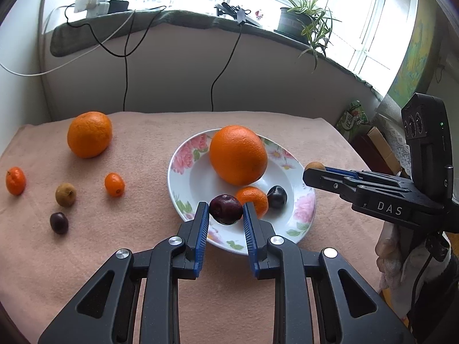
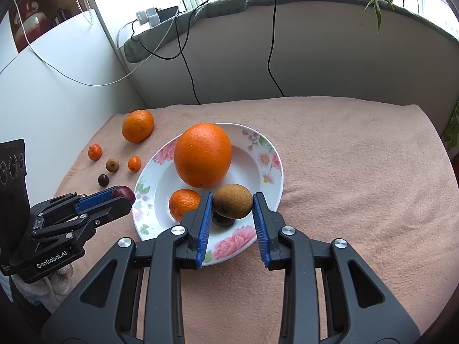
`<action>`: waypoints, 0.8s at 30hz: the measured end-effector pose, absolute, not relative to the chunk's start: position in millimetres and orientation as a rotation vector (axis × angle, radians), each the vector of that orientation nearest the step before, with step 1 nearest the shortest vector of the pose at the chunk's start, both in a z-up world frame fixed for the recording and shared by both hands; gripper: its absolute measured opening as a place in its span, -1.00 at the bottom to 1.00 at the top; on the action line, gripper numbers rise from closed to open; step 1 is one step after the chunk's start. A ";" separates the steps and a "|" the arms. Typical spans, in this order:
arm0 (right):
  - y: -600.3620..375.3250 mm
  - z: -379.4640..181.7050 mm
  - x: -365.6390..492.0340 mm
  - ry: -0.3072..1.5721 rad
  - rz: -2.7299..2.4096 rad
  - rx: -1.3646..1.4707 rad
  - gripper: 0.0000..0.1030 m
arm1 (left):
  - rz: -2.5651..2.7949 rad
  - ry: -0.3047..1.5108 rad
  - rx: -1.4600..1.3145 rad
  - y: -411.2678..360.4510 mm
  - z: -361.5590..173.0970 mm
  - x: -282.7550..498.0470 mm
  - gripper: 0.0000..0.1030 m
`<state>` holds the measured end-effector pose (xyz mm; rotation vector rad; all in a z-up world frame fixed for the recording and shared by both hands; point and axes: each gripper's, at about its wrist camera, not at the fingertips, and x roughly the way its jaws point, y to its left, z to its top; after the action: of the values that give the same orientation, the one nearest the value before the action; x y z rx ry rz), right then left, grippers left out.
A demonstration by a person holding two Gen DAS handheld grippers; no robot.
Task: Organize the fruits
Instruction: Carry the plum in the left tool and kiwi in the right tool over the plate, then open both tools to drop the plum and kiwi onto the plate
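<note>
The left gripper (image 1: 226, 210) pinches a plum (image 1: 225, 209), the right gripper (image 2: 233, 205) a kiwi (image 2: 233, 205), both over the plate (image 2: 266, 154) mid-counter. Lower each into bare space before releasing, clear of the orange (image 2: 202, 154).

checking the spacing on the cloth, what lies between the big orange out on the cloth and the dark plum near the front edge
A small brown fruit sits between the big orange and the dark plum, seen best in the left wrist view.
</note>
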<state>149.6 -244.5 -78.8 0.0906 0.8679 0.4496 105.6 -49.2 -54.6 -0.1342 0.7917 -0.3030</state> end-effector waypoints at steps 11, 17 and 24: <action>-242.3 -81.9 151.8 0.878 0.451 0.086 -0.42 | -0.310 0.793 -0.124 -54.6 -54.1 106.4 -0.55; -242.4 -82.2 151.7 0.877 0.454 0.086 -0.42 | -0.310 0.790 -0.119 -55.7 -52.1 107.2 -0.51; -242.7 -77.2 147.3 0.847 0.438 0.075 0.36 | -0.307 0.778 -0.116 -55.8 -49.3 105.2 0.08</action>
<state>147.3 -242.7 -77.2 0.0749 0.8473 0.4384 105.2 -55.8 -49.3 -0.1156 0.7778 -0.3070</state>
